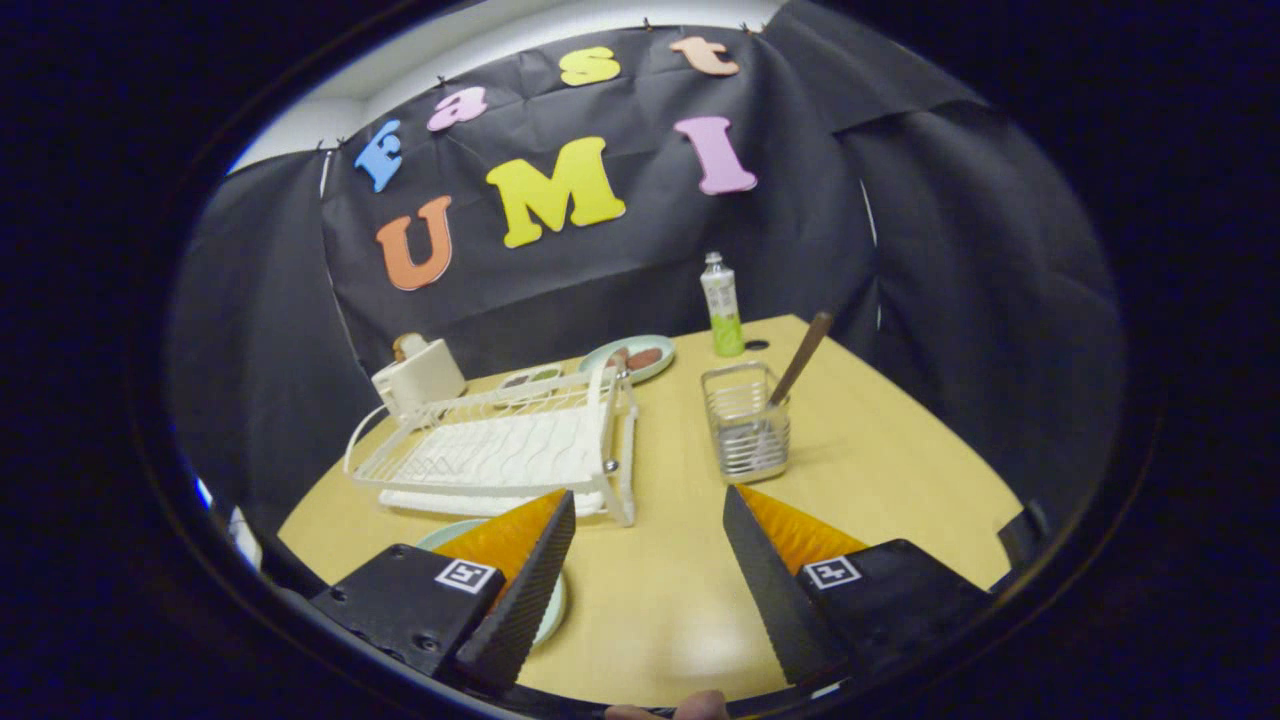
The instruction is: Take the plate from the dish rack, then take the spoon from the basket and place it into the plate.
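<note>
The gripper (648, 520) hovers with fingers spread wide over bare table (880, 440). A pale green plate (552, 610) lies under the left finger, apparently flat; the spoon (800, 358) leans in the wire basket (746, 422) ahead.

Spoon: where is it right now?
In the gripper view, the spoon stands in the wire basket, handle leaning right, beyond the open tongs, right of the dish rack and near the bottle.

The plate (553, 612) lies mostly hidden under the left finger (520, 590) of the spread gripper (648, 520). The spoon (798, 362) hides its bowl inside the basket (745, 425).
</note>
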`<action>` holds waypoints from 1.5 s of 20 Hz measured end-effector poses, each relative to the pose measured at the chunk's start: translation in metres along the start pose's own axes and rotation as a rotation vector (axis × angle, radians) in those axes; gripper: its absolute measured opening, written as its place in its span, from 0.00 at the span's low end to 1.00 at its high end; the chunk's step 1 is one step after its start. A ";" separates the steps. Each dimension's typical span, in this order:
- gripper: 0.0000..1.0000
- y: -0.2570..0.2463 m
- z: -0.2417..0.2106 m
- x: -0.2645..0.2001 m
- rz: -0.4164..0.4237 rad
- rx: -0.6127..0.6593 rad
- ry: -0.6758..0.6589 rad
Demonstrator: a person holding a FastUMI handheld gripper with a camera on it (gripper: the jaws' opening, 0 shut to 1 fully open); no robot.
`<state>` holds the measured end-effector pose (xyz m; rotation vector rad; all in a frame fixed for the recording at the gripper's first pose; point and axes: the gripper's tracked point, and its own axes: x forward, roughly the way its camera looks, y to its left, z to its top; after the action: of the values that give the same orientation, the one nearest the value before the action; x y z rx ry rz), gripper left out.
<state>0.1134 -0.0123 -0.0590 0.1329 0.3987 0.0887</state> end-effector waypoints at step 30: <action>0.30 -0.081 0.067 0.137 -0.045 -0.080 -0.123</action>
<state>0.2704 -0.0842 -0.0623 0.0500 0.2752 0.0518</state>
